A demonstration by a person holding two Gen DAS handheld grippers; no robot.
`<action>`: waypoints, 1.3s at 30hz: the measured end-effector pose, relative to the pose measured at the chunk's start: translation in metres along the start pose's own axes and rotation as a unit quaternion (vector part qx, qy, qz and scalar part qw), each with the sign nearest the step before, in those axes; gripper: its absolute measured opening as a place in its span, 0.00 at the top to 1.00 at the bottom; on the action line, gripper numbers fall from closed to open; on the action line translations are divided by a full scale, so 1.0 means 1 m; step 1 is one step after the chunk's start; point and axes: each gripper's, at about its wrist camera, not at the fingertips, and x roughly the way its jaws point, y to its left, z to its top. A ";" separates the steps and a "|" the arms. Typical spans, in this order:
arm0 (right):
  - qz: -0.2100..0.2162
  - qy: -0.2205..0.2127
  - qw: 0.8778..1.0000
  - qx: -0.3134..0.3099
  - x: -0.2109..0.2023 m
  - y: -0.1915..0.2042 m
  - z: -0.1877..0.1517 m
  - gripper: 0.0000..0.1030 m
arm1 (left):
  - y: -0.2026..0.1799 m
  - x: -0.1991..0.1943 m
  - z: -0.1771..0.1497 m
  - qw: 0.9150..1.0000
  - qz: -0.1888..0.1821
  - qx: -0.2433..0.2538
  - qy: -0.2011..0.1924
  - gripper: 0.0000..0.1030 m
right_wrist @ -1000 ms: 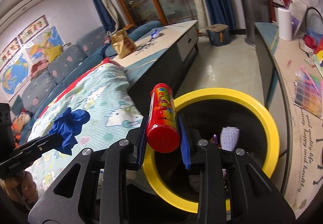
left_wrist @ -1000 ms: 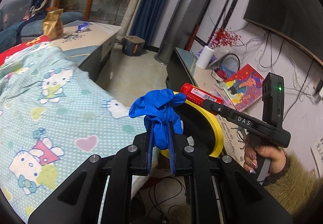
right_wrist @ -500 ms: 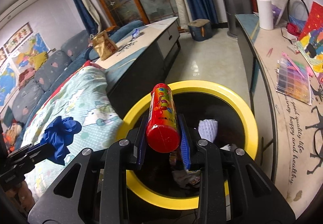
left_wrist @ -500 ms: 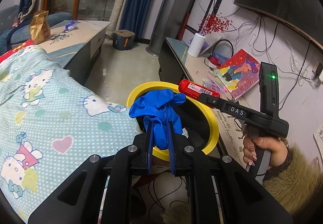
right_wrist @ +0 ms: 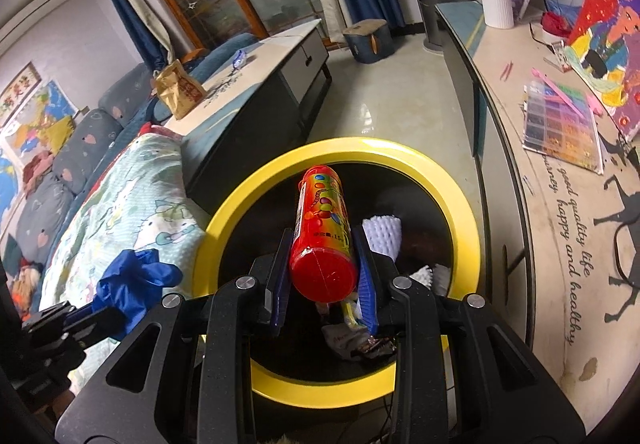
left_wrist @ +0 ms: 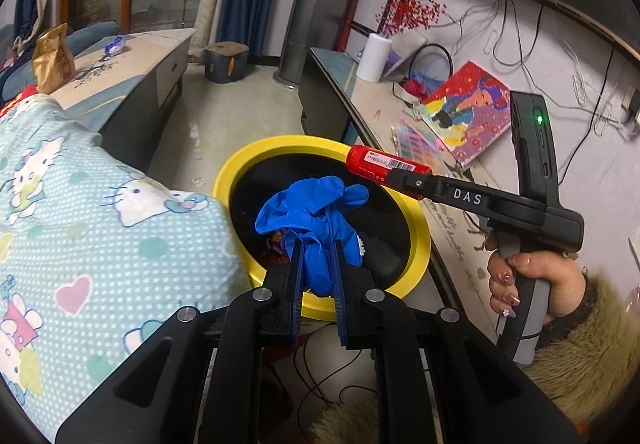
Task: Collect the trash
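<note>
My left gripper (left_wrist: 316,244) is shut on a crumpled blue glove (left_wrist: 316,208), which hangs over the near side of a black bin with a yellow rim (left_wrist: 236,172). In the right wrist view the same glove (right_wrist: 132,276) shows at the lower left. My right gripper (right_wrist: 322,240) is shut on a red candy tube (right_wrist: 324,220), held lengthwise over the bin's opening inside the yellow rim (right_wrist: 460,204). The tube (left_wrist: 380,164) pokes over the bin's far right edge in the left wrist view. White and other scraps (right_wrist: 382,234) lie inside the bin.
A cartoon-print blanket (left_wrist: 80,212) lies left of the bin. A long side table (right_wrist: 560,204) with a bead box and a painting runs along the right. A low cabinet (right_wrist: 256,80) with a snack bag (right_wrist: 178,92) stands behind. A person's hand (left_wrist: 532,276) holds the right gripper's handle.
Both grippers have come forward and down over the bin, which now fills more of each view. The glove and the tube stay held.
</note>
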 end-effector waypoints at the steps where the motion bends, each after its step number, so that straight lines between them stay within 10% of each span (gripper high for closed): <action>1: -0.001 0.002 1.000 0.001 0.000 -0.001 -0.001 0.78 | -0.001 0.004 0.001 1.000 0.000 0.003 0.004 0.88; 17: -0.006 0.013 1.000 0.017 0.002 -0.012 -0.002 0.78 | -0.014 0.051 0.011 0.999 0.000 0.031 0.043 0.86; 28: -0.014 0.012 1.000 0.023 -0.007 -0.013 -0.009 0.57 | 0.002 0.041 0.019 1.000 0.004 -0.001 0.010 0.17; 39: -0.023 -0.028 0.999 -0.036 -0.042 0.028 -0.020 0.27 | 0.030 -0.012 0.014 0.997 0.041 -0.047 -0.043 0.07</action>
